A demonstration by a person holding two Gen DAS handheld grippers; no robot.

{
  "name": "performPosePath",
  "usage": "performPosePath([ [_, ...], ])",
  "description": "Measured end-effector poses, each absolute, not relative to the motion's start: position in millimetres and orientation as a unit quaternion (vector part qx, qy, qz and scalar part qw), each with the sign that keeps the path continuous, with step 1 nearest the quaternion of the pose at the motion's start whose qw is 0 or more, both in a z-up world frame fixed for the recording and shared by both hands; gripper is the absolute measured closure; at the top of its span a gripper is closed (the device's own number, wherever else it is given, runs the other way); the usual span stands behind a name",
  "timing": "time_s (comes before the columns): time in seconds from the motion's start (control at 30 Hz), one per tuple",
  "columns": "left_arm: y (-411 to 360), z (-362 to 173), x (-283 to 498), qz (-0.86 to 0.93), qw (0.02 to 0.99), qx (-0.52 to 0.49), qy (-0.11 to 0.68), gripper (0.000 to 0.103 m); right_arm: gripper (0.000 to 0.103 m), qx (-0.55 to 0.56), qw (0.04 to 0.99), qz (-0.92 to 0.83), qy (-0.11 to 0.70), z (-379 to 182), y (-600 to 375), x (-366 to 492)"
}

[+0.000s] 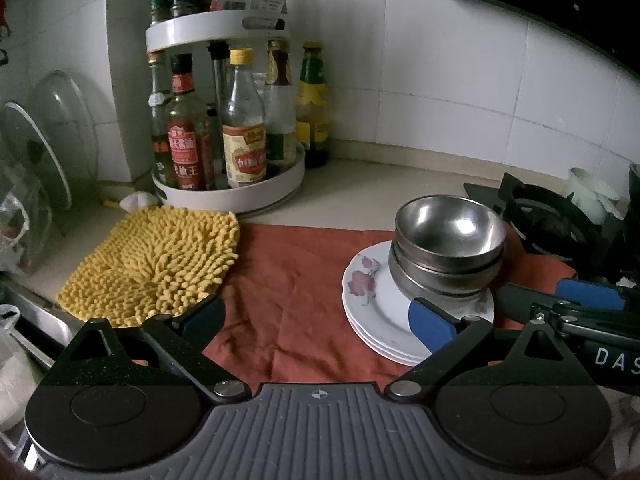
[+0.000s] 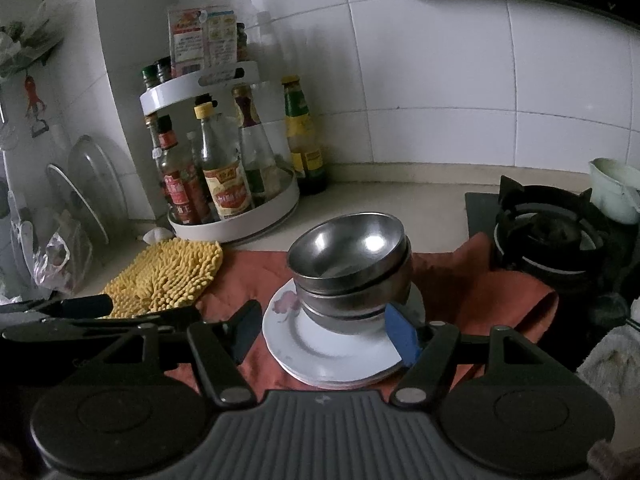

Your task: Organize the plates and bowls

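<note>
A: Where's the stuff you have to sort?

B: Metal bowls (image 2: 350, 264), nested, sit on a stack of plates (image 2: 320, 354). All on the red cloth (image 1: 288, 292), on the surface near its right end, by the stove (image 2: 548, 232).

A: How will they feel?

B: Bowls look light, hard, shiny, so prob. slippery. Plates look like china, so they can chip or break, and a stack is heavy. You'd best pinch a bowl at its rim, or take a plate by its edge. Don't tip the stack.

A: Your grippers?

B: Both tilt down toward the pile. Your right gripper (image 2: 324, 332) is about half wide, one finger each side of the plates, blue pad (image 2: 402, 334) close to the bottom bowl, holding nothing I can see. Your left gripper (image 1: 316, 322) is wide, empty, over the cloth, just left of the plates.

A: Touching?

B: Can't tell for the right pad.
</note>
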State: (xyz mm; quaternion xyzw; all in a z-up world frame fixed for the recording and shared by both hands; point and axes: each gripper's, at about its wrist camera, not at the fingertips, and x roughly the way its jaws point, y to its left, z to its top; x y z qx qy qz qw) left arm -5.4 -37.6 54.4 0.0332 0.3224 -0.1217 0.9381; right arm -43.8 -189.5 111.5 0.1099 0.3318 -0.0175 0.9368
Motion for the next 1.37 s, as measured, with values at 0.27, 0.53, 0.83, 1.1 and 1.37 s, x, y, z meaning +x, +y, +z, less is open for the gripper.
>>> performPosePath([
  [0.27, -40, 55, -9, -0.117, 0.940, 0.040, 0.318, 0.003, 0.040, 0.112, 0.936, -0.016, 0.334, 110, -191, -46],
  [0.53, -41, 56, -13, -0.115, 0.941, 0.046, 0.316, 0.003, 0.040, 0.113, 0.936, -0.016, 0.334, 109, -192, -47],
  [0.83, -43, 58, -17, -0.106, 0.943, 0.054, 0.311, 0.002, 0.040, 0.116, 0.936, -0.017, 0.332, 109, -193, -52],
  [1.1, -47, 59, -20, -0.103, 0.946, 0.057, 0.303, 0.001, 0.040, 0.118, 0.937, -0.018, 0.329, 110, -194, -55],
  [1.37, -53, 64, -19, -0.109, 0.952, 0.058, 0.281, 0.000, 0.037, 0.129, 0.936, -0.018, 0.326, 111, -201, -57],
])
